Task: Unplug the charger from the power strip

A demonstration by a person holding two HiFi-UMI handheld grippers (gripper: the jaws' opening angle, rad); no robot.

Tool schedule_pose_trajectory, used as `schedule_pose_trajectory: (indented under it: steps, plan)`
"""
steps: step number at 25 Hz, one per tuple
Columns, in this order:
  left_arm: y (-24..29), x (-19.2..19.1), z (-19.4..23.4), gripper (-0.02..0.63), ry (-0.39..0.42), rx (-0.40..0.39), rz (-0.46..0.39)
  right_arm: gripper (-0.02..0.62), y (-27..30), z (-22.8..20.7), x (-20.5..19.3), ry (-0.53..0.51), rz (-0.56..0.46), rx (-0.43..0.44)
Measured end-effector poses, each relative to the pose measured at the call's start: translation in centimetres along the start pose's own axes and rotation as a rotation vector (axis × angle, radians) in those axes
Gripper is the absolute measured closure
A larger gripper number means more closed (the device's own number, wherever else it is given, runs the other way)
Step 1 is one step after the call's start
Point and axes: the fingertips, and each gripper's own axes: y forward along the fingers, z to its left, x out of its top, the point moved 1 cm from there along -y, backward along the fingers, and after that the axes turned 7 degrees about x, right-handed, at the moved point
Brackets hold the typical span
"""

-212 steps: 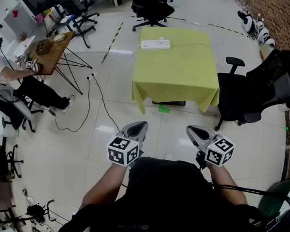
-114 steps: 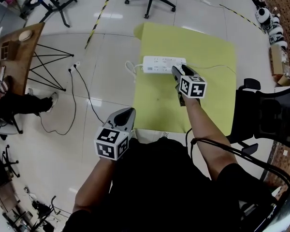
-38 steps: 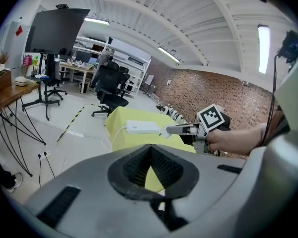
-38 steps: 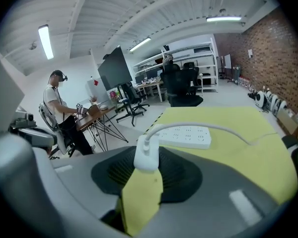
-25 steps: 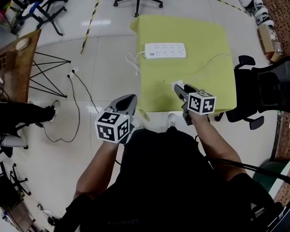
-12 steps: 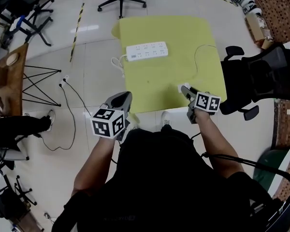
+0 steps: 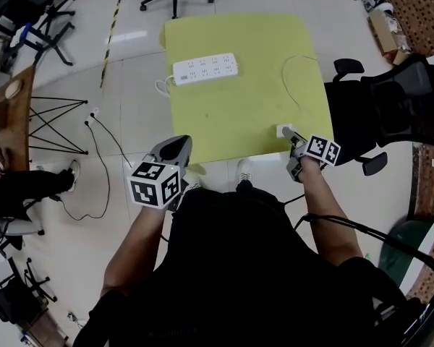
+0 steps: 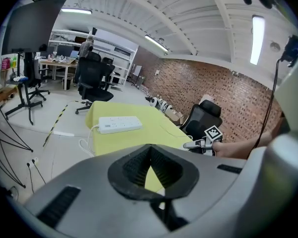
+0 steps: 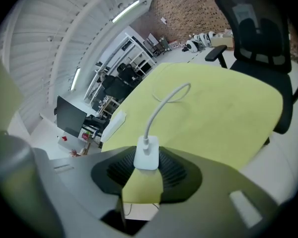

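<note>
**Near edge:** left gripper (image 7: 182, 144), jaws pressed together on nothing, hangs just off the tabletop's (image 7: 239, 100) near left corner. **Near right corner:** right gripper (image 7: 288, 134) pinches the white charger (image 9: 147, 153) between its 2 pads. The charger's cable (image 9: 158, 108) loops across the cloth. **Far left corner:** 1 white power strip (image 7: 205, 68), well apart from the charger.

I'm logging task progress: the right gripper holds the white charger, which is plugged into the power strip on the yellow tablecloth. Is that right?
No. The white charger is unplugged: the right gripper holds it in its jaws at the yellow tablecloth's near edge, far from the power strip, as the head view shows.
</note>
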Motion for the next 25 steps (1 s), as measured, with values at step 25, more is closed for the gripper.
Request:
schedule_pose_trajectory:
  steps: [25]
  plan:
    - [4.7, 0.6, -7.6, 0.601, 0.021, 0.014, 0.003, 0.396, -3.7, -2.2, -1.8, -0.273, 0.310, -0.132]
